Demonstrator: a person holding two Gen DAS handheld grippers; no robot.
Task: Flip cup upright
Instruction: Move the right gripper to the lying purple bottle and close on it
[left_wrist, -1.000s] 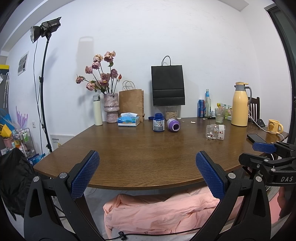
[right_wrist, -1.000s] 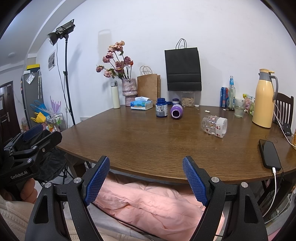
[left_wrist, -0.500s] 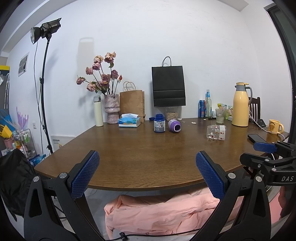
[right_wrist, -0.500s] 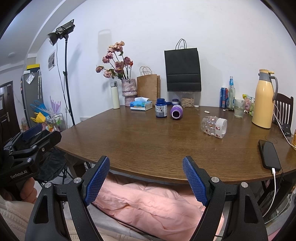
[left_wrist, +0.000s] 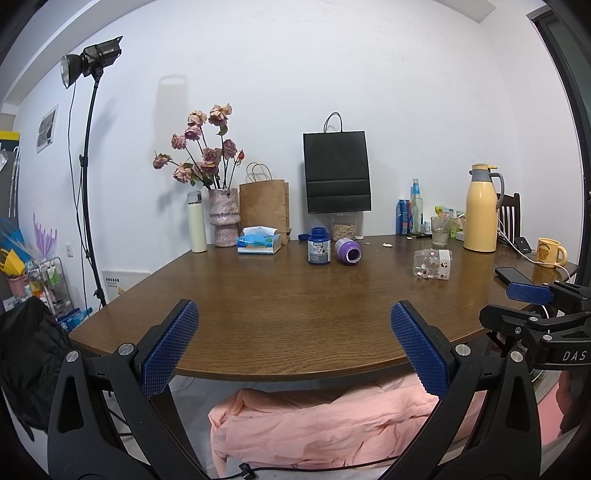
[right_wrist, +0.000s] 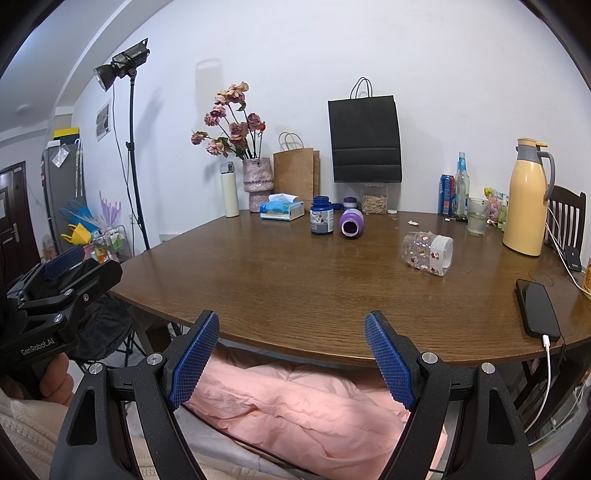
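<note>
A clear cup with a red flower print (left_wrist: 433, 264) lies on its side on the brown table (left_wrist: 280, 295), at the right; it also shows in the right wrist view (right_wrist: 428, 253), mouth turned to the right. My left gripper (left_wrist: 291, 347) is open and empty, held at the table's near edge, far from the cup. My right gripper (right_wrist: 291, 354) is open and empty, also at the near edge. Each gripper shows at the side of the other's view.
A purple bottle (right_wrist: 351, 223) lies on its side beside an upright blue jar (right_wrist: 321, 215). A tissue box (right_wrist: 282, 211), vase, paper bags, yellow jug (right_wrist: 526, 204), glass (right_wrist: 477, 221), yellow mug (left_wrist: 550, 252) and phone (right_wrist: 537, 310) stand around. Pink cloth (right_wrist: 306, 406) lies below the edge.
The left wrist view has tilted slightly, so the table objects sit a little higher in it. The cup and both open grippers are otherwise as before.
</note>
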